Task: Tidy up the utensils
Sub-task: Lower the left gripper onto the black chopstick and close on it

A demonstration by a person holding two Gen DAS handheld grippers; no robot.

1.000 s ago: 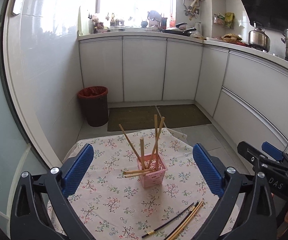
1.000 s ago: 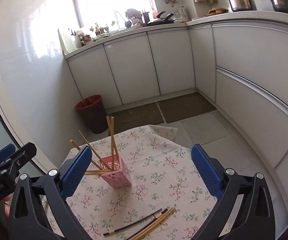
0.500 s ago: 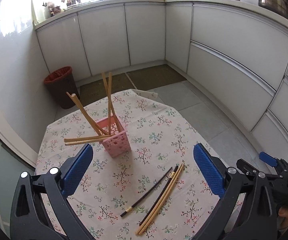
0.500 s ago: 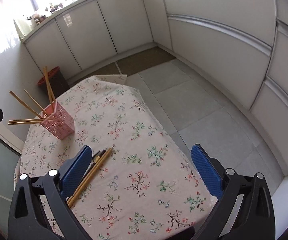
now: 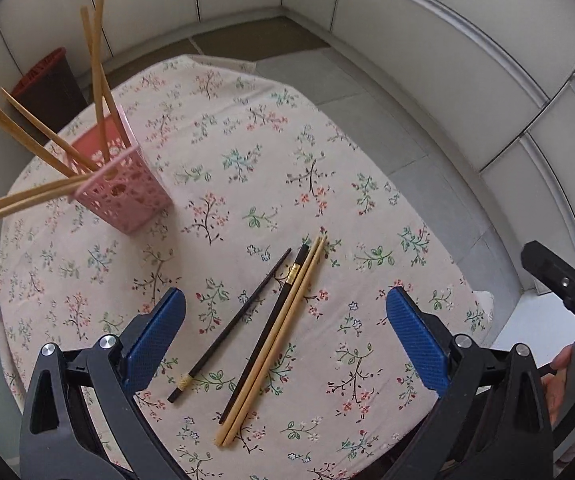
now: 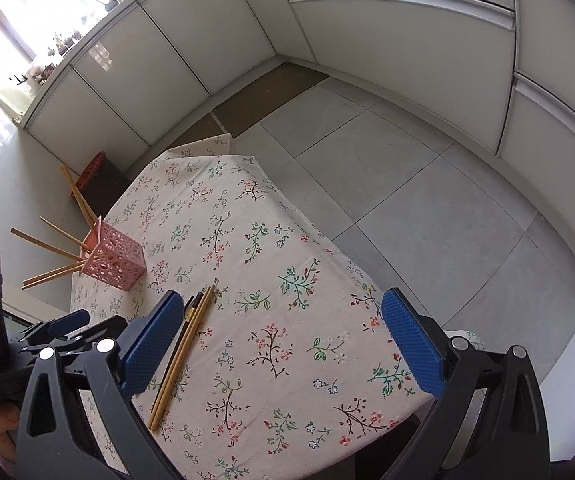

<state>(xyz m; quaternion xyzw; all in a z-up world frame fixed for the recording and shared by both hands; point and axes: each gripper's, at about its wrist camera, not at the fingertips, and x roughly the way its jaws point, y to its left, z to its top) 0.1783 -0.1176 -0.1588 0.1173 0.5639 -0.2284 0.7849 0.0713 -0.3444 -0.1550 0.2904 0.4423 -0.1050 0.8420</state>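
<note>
White cabinet fronts (image 6: 215,36) curve round a grey tiled floor (image 6: 427,200), with a brown mat (image 6: 263,100) along their foot and a dark bin with a red rim (image 5: 47,84) by the wall. Nearer stands the table (image 5: 367,152), under a cream cloth printed with small flowers.

A pink perforated holder (image 5: 127,192) stands upright toward the table's far left, with several bamboo chopsticks (image 5: 27,132) splaying out of it at different angles. Nothing lies between the holder and the loose sticks on the cloth: one dark chopstick (image 5: 231,324) lying alone, then another dark one with a gold band (image 5: 267,332) touching a pale bamboo pair (image 5: 275,340).

The left gripper (image 5: 285,332) hangs above these loose sticks with its blue-padded fingers (image 5: 155,340) spread wide, gripping nothing. The right gripper (image 6: 275,344) is likewise wide open and empty over bare cloth, the sticks just beside its left finger. No writing can be read; small print on the left gripper's body, seen from the right wrist, is too blurred.
</note>
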